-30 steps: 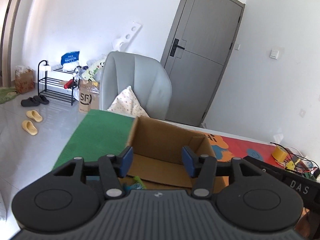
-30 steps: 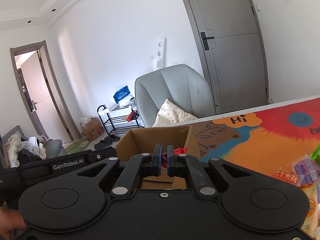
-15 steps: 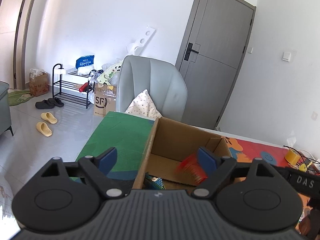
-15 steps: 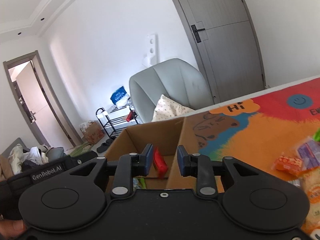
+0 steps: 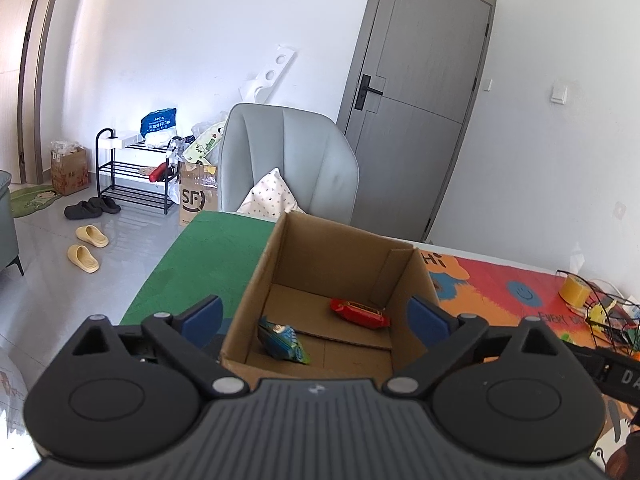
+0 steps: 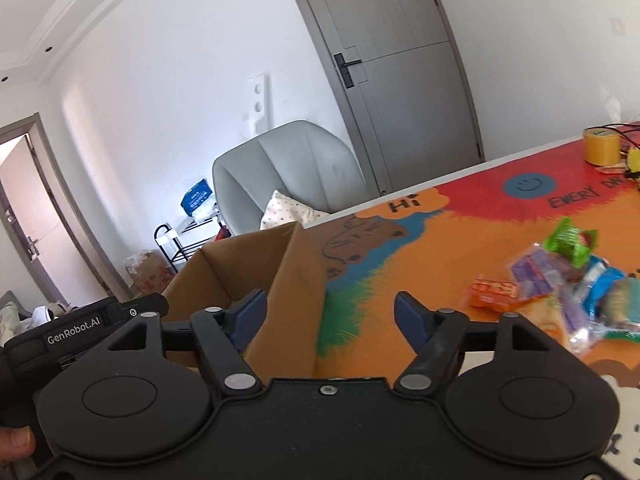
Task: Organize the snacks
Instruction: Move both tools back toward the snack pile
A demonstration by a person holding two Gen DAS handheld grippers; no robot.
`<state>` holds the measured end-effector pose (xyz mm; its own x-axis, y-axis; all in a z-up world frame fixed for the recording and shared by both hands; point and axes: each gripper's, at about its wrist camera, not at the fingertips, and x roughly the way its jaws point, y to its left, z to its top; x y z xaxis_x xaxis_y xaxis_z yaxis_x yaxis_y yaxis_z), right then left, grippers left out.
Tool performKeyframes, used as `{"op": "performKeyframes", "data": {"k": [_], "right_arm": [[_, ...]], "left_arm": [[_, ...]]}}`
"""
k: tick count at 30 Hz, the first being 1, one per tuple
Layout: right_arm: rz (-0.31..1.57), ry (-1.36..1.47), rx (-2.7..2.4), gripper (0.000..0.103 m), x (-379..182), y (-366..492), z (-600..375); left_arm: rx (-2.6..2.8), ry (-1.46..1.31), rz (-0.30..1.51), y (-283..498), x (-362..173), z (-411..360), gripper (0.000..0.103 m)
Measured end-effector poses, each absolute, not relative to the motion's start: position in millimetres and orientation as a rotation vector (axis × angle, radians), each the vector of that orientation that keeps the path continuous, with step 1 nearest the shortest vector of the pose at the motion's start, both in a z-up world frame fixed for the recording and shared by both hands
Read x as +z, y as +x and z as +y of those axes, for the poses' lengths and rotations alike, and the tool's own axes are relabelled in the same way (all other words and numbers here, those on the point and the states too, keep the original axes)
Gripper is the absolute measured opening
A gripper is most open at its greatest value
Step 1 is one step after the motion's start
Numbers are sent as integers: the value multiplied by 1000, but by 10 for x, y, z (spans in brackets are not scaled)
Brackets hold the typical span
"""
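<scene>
Cardboard box (image 5: 340,252): 1 | snack packets inside: 2 | hand-held grippers: 2, spread

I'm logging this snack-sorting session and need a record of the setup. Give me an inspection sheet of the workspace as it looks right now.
Surface: table under a colourful mat and a green mat.
Job's things: open cardboard box holding a red packet and a blue-green packet; pile of snacks loose on the colourful mat.
Clutter: yellow tape roll.
Grippers: left gripper and right gripper, jaws wide apart, both empty.
Cables: black wires at the table's far end.
Surroundings: grey chair with cushion, grey door, shoe rack, slippers.
</scene>
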<state>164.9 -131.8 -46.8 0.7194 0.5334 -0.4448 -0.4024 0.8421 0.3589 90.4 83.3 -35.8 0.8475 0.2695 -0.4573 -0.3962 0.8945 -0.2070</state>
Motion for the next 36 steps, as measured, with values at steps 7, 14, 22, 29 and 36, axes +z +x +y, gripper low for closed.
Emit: {"op": "performKeyframes", "data": {"k": [7,14,22,29,36], "right_arm": [[556,243,479,94,-463,1554,-1564],[560,251,446,96,-471,1518,-1807],[534,241,378,96,-502,1450,-2123],[536,250,313,96,-587,1484,-2373],[559,263,285,96,-697,1503,-2545]], "left_arm": [[340,-272,476,910,-384,628,100],[293,-220,499,930,-358,367,100],[213,-190,506,980,-409,13,100],[150,-182,503,1042,-455,-218,100],[96,-182,511,1119,-517,-404,100]]}}
